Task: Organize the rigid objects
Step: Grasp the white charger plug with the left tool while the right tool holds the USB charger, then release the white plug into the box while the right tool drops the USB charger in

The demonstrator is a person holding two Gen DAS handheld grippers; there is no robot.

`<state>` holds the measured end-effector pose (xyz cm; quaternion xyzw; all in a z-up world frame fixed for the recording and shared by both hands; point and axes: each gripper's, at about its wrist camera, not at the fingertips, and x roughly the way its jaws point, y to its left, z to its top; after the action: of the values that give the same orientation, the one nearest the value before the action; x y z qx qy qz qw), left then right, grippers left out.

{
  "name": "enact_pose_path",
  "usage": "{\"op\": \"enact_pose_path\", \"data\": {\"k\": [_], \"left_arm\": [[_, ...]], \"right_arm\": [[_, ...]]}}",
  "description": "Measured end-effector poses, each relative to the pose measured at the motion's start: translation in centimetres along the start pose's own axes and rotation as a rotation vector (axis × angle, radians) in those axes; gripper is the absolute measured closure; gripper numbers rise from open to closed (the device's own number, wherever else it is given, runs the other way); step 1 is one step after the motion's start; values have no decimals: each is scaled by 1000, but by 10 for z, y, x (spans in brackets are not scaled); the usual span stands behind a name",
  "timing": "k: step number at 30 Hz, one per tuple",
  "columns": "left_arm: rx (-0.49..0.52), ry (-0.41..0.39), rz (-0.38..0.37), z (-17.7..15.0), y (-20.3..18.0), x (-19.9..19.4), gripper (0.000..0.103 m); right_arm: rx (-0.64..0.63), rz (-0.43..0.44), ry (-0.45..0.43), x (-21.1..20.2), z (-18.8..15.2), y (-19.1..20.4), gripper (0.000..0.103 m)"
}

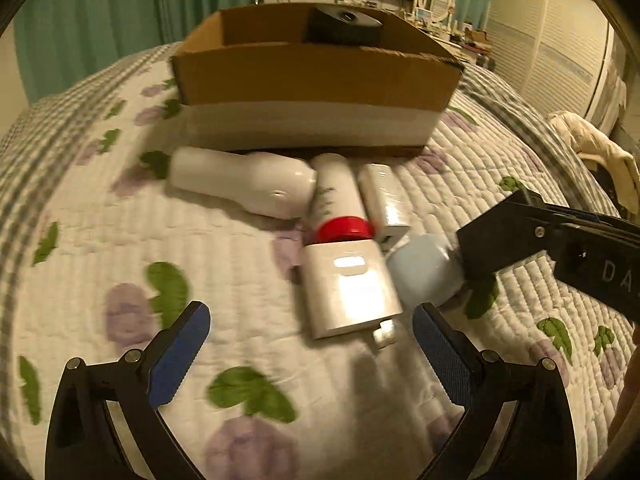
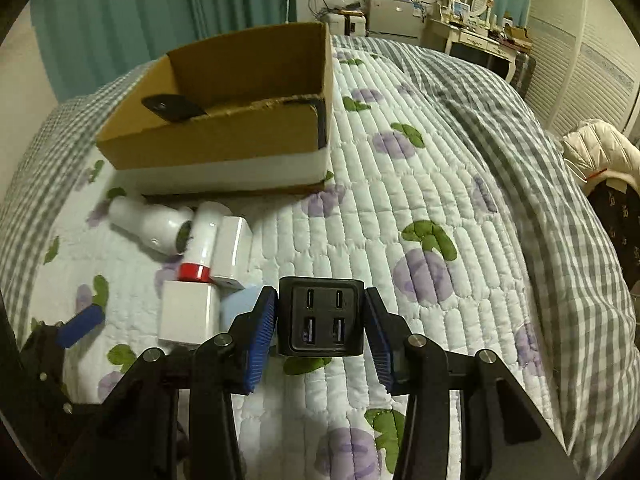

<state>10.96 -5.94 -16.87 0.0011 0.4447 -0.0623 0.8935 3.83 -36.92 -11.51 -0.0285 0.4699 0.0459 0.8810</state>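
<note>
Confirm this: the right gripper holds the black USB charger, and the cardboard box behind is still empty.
Not quite. The right gripper does hold the black USB charger, but the cardboard box is not empty: the right wrist view shows a black object already inside it.

A cardboard box (image 2: 224, 140) is sitting on the bed (image 2: 420, 208) with a bottle (image 2: 152, 226), a tube (image 2: 202, 236) and two adapters (image 2: 188, 312) lying just before it, while a charger (image 2: 321, 322) is sitting between the right tongs (image 2: 320, 328).
</note>
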Motion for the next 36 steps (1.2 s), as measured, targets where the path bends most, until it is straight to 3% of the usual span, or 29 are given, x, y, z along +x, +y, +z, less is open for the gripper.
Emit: {"op": "enact_pose_path", "data": {"k": [3,5,9,11,21,29,36], "left_arm": [[16,17,-5,3,-9,11,9],[26,34,3,5,-13,19,21],[4,41,-17,6,-11,27,30],[10,47,-39,6,-12,28,47],[7,38,-31,5,-2,-4,50],[-49,-66,-31,21,10,-59,51],[-64,-170,-36,62,16,-106,51]], "right_arm": [[-13,-12,0,6,1,4,60],[-21,-16,-1,8,2,6,60],[-19,-15,-3,11,1,5,60],[-16,-12,-2,11,1,5,60],[-16,-3,-21,-3,-3,3,60],[-47,5,-103,-49,4,10,60],[-85,24,-202,-91,33,22,60]]}}
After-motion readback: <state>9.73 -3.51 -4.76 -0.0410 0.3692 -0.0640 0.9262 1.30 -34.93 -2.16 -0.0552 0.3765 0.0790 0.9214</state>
